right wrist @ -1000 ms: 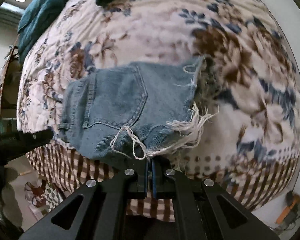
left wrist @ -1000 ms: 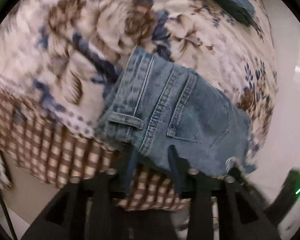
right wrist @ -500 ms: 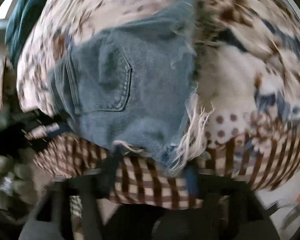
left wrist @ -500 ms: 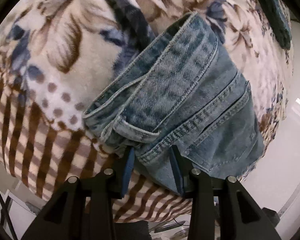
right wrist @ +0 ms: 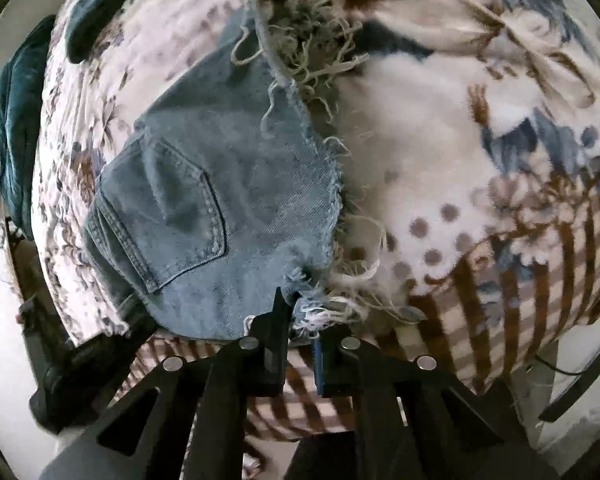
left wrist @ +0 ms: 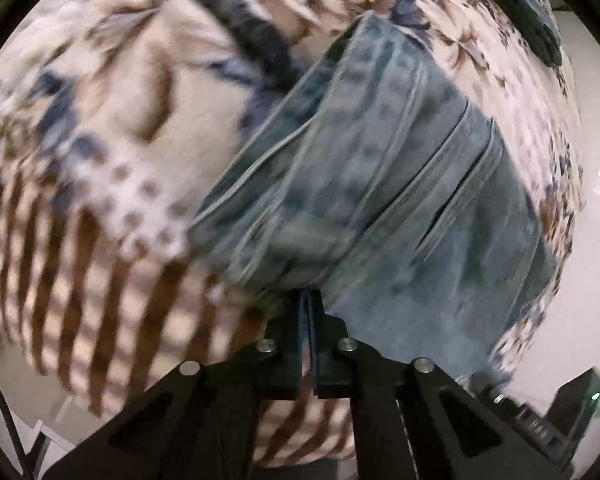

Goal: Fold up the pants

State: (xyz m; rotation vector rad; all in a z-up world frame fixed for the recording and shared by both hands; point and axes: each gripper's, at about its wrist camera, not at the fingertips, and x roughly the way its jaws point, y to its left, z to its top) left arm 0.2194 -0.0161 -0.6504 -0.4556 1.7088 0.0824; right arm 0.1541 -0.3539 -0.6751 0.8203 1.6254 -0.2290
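Denim cut-off shorts, faded blue (right wrist: 220, 208), lie doubled on my floral blanket (right wrist: 440, 128); my left claw (left wrist: 308, 300) pinches the waistband, my right claw (right wrist: 300, 312) pinches the frayed hem, another fold seemingly left.

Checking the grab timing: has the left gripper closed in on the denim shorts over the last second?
Yes. The left gripper was open a second ago; now it is shut on the denim shorts at the waistband, nearer the floral blanket.
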